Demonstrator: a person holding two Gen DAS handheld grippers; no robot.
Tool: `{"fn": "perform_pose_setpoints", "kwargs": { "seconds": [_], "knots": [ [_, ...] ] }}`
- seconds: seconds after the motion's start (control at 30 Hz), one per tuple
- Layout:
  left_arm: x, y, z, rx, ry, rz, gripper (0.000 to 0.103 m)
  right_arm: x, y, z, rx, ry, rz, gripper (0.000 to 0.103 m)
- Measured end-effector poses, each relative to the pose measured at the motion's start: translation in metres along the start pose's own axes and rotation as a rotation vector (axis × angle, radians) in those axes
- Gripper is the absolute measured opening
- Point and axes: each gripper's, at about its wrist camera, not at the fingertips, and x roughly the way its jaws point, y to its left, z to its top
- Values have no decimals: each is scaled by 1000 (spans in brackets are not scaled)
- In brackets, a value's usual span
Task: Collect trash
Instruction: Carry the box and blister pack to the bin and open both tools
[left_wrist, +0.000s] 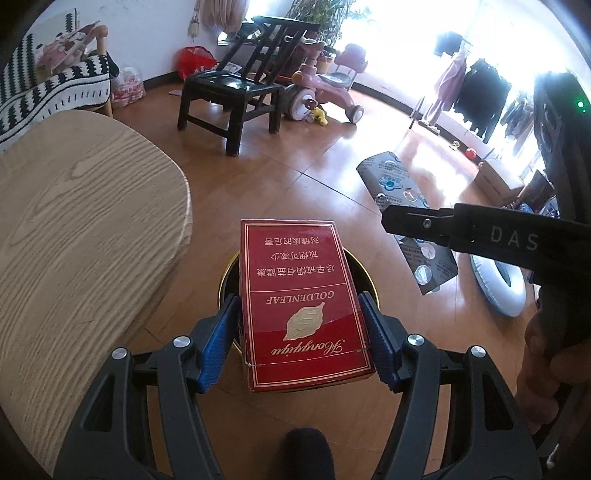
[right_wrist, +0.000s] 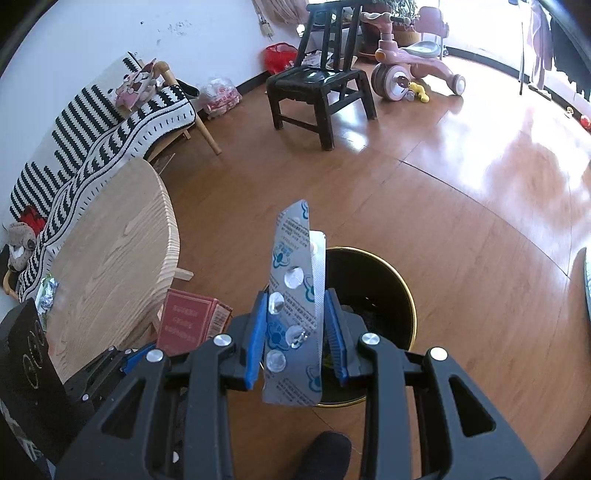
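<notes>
The left tongs (left_wrist: 303, 332) clamp a red cigarette box (left_wrist: 304, 306) above a black, gold-rimmed bin (right_wrist: 373, 295) on the floor; the right tongs (right_wrist: 297, 332) grip a silver blister pack (right_wrist: 295, 295) (upright, pills pushed out) over the same bin. Left, a wooden bench (right_wrist: 110, 251); farther off, a dark chair (right_wrist: 317, 85).
</notes>
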Motion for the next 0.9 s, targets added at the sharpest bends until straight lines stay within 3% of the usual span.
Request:
{"fn": "perform_pose_setpoints", "kwargs": {
  "seconds": [0.3, 0.4, 0.67, 0.9],
  "knots": [
    [6, -2, 2, -1, 4, -13, 64, -1, -3, 3, 26, -11, -11, 32],
    [9, -5, 3, 1, 7, -17, 67, -5, -8, 4, 53, -27, -15, 62],
    [12, -7, 0, 0, 13, -16, 79, -10, -8, 7, 60, -44, -17, 62],
    [-7, -1, 2, 17, -9, -1, 85, -18, 20, 14, 22, -60, 1, 68]
  ]
}}
